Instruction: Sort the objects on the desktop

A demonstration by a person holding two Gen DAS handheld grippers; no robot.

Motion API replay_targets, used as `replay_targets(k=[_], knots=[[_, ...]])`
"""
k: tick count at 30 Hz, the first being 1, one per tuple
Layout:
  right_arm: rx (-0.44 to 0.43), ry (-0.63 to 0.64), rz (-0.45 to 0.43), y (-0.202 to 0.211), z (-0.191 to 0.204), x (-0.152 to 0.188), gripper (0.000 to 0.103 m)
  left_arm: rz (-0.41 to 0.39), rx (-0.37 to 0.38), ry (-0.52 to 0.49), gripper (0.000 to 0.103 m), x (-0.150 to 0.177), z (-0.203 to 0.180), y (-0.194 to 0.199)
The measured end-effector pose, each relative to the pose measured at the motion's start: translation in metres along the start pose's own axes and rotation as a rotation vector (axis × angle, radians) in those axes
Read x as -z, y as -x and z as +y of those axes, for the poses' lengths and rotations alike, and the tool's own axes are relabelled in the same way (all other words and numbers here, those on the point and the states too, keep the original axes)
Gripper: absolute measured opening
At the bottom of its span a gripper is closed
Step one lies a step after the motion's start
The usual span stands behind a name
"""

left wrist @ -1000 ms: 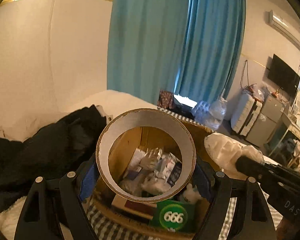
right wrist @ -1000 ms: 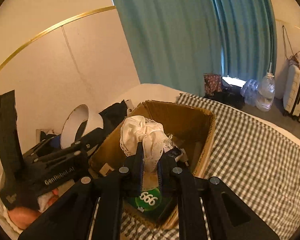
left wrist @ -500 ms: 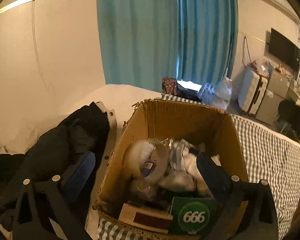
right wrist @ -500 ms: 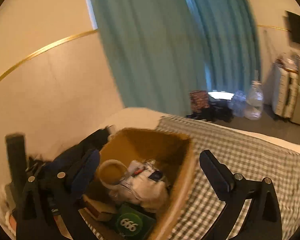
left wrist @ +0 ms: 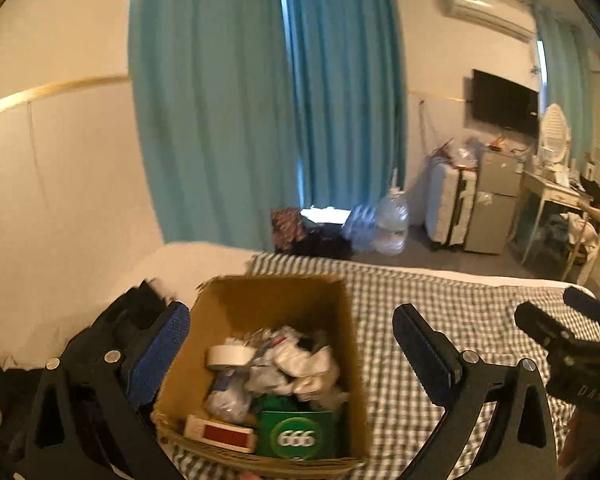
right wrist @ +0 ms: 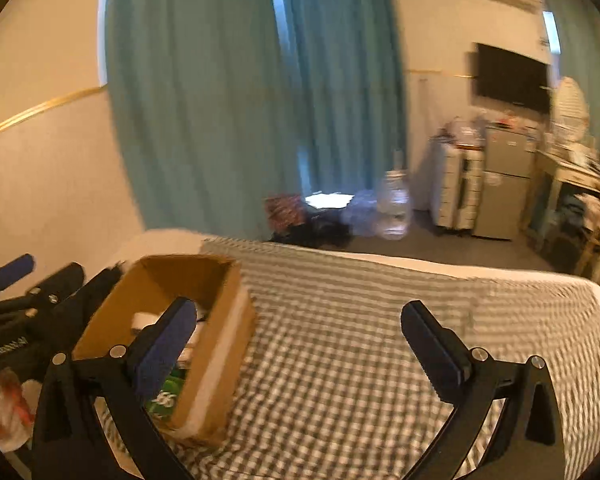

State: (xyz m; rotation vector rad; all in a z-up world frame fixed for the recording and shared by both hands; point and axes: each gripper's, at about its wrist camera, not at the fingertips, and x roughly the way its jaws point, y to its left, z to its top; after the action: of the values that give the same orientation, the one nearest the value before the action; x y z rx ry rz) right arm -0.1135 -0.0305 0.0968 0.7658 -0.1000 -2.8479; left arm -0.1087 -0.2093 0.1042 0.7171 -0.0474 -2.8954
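An open cardboard box [left wrist: 228, 304] stands on the checked bedspread [left wrist: 440, 300]. It holds a tape roll [left wrist: 230, 356], white crumpled cloth [left wrist: 300, 364], a green "666" pack [left wrist: 298, 436] and a red and white box [left wrist: 224, 436]. My left gripper [left wrist: 292, 336] is open and empty above the box. My right gripper [right wrist: 300, 332] is open and empty over the bedspread [right wrist: 340, 360], right of the box [right wrist: 220, 320]. It also shows at the right edge of the left wrist view [left wrist: 568, 340]. The left gripper shows at the left edge of the right wrist view [right wrist: 24, 300].
Dark clothing [left wrist: 128, 312] lies left of the box. Teal curtains [left wrist: 260, 100] hang behind the bed. Water bottles [left wrist: 388, 220], a suitcase [left wrist: 452, 204], a small fridge [left wrist: 496, 196] and a desk [left wrist: 560, 200] stand beyond it.
My left gripper let go of the tape roll, which now lies in the box. My right gripper let go of the white cloth into the box. Both opened, rose and drew back; the right swung right.
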Motion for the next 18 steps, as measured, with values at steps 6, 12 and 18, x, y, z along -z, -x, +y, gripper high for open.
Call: replay_targets(k=[6, 12, 18], knots=[[0.071, -0.117, 0.079, 0.012, -0.033, 0.035, 0.103, 0.068, 0.025, -0.054, 0.103, 0.030, -0.032, -0.005], [0.126, -0.134, 0.178, -0.005, -0.051, 0.069, 0.103, 0.167, 0.013, -0.030, 0.103, 0.064, -0.044, -0.025], [0.134, -0.124, 0.210, -0.016, -0.058, 0.079, 0.103, 0.204, 0.006, -0.017, 0.103, 0.079, -0.046, -0.041]])
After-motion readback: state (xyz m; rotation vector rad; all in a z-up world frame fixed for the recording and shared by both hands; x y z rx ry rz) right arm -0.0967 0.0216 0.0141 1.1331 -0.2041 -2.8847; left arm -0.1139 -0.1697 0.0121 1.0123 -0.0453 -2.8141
